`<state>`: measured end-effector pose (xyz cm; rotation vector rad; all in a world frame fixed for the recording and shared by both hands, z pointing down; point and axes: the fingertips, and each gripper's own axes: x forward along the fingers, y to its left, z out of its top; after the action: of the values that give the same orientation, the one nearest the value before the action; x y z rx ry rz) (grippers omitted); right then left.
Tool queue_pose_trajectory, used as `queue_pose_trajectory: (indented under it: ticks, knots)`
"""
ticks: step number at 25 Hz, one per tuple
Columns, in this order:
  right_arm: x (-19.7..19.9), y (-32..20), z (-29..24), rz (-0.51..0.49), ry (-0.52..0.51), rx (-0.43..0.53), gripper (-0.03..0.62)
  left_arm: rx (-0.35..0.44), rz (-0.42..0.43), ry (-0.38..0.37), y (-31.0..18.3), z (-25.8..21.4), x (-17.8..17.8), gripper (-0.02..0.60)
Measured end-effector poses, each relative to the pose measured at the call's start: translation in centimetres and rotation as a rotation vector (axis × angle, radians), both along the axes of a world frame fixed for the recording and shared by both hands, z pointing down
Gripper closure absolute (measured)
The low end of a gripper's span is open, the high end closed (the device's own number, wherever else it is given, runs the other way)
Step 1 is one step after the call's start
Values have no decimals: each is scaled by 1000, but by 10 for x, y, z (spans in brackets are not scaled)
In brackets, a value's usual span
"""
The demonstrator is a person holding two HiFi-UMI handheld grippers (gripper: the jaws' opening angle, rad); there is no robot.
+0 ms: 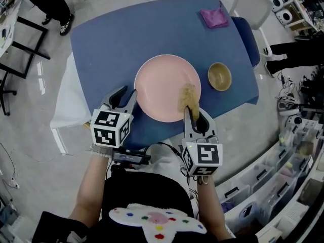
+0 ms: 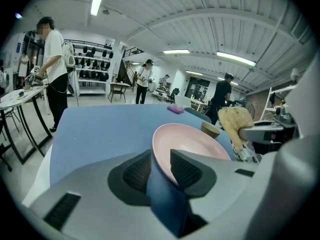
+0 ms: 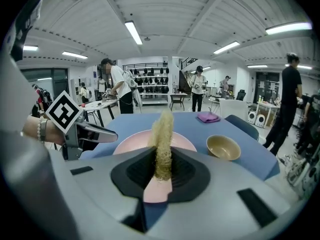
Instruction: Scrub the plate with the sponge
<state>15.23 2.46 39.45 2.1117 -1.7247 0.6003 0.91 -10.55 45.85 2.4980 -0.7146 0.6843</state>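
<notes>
A pink plate (image 1: 162,82) lies on the blue tablecloth (image 1: 111,39). My left gripper (image 1: 130,90) is at the plate's left rim. In the left gripper view (image 2: 161,168) that rim of the plate (image 2: 195,141) runs between the two pads, and the jaws are shut on it. My right gripper (image 1: 193,111) is shut on a shaggy tan sponge (image 1: 188,96). The sponge stands upright between the pads (image 3: 162,134) over the plate's near right part (image 3: 132,139). From the left gripper view the sponge (image 2: 234,121) shows at the right.
A tan bowl (image 1: 219,76) sits just right of the plate, and a purple cloth (image 1: 214,17) lies at the table's far right corner. A white chair (image 1: 255,9) stands beyond that corner. Shelves and bins line the right side. People stand around the room.
</notes>
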Motion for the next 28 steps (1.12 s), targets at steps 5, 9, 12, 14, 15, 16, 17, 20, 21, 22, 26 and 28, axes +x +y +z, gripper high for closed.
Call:
queue_pose_trajectory:
  ticks: [5,9,12,14,15,16,17,20,21,22,26,28]
  knots:
    - [12,-18,12,-35,3,-27,537,-26,-39,-25,-4,17,3,462]
    - [20,-33,21,-61,-3,-34,537,-43,-80,-41,-7,27,3,463]
    - [24,-43,29,-79,-10,-46,537,-52,-113,-37,-10,30,5,463]
    - [27,-49,34,-86,-11,-60,537,-54,-125,-41,-11,32,7,468]
    - [29,-52,37,-91,-11,-68,537,-54,-130,-43,-11,33,8,471]
    - [31,-55,40,-97,-11,-77,537,-54,-136,-43,-11,33,9,475]
    - [33,-58,43,-104,-11,-86,537,-55,-142,-41,-10,33,9,478]
    - [40,-64,54,-115,-1,-127,537,-59,-154,-38,-10,34,11,486]
    - [42,-66,58,-119,4,-143,537,-58,-156,-40,-9,34,12,490]
    - [44,-68,61,-125,7,-158,537,-55,-160,-42,-9,34,12,494]
    - [48,-77,72,-147,10,-203,537,-47,-193,-44,-10,33,12,500]
    - [50,-79,77,-153,12,-230,537,-49,-203,-40,-9,33,12,507]
